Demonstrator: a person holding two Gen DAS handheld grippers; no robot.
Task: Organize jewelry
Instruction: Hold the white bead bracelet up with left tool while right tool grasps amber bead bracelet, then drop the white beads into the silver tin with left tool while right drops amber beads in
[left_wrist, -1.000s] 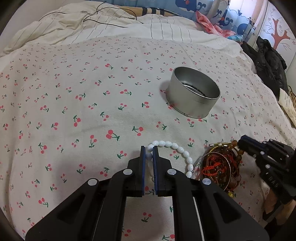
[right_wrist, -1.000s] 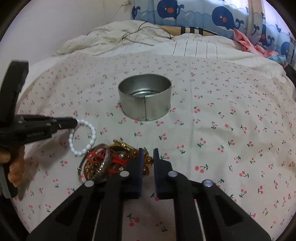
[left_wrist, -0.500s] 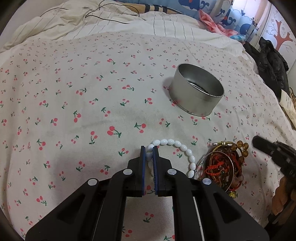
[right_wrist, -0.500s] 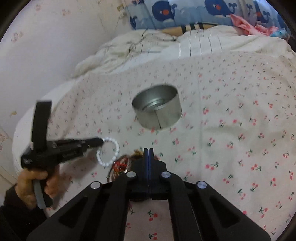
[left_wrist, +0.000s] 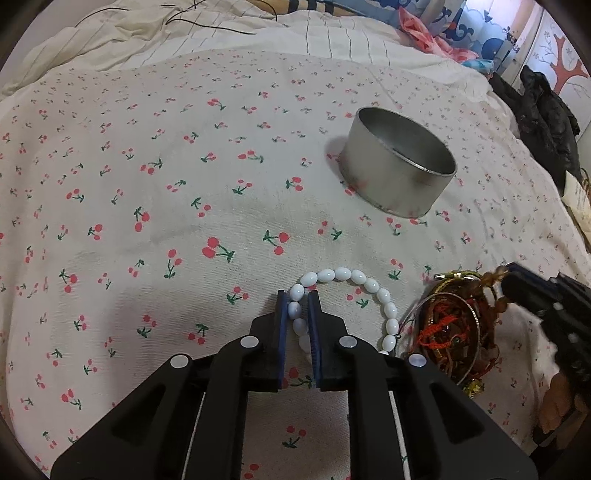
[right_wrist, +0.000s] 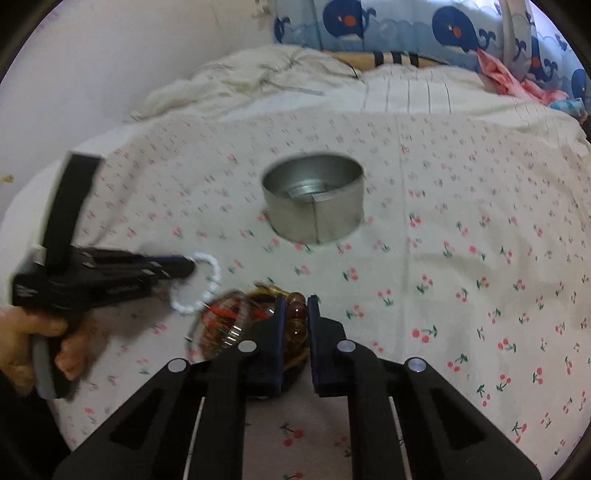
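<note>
Jaws of the left gripper (left_wrist: 295, 306) are clenched on the white bead bracelet (left_wrist: 347, 295), a few of its oval beads being pinched between the blue pads while the rest of the loop lies on the cherry-print sheet (left_wrist: 184, 206) and curves away to the right. Jaws of the right gripper (right_wrist: 294, 314) are closing, and brown amber-like beads (right_wrist: 297, 312) are seen pressed between their pads; these beads belong to the tangled pile of bangles and red cord bracelets (left_wrist: 456, 332), which lies just to the right of the white bracelet, its near end touching or almost touching the pile. In the right wrist view the pile is blurred, so its single pieces cannot be told apart.

In the right wrist view the left gripper is seen from the side, held by a hand (right_wrist: 26, 343) at the near left edge of the bed, with the white loop hanging at its tip. In the left wrist view the right gripper's black tip reaches the pile from the right.

Farther off, near the middle of the bed, a round metal tin (left_wrist: 399, 166) stands upright and open, well apart from the jewelry. Beyond it, a rumpled cream duvet (right_wrist: 258, 85) is bunched at the far end, and whale-print fabric (right_wrist: 424, 29) is seen behind that. Dark clothing (left_wrist: 546, 118) is heaped at the far right.
</note>
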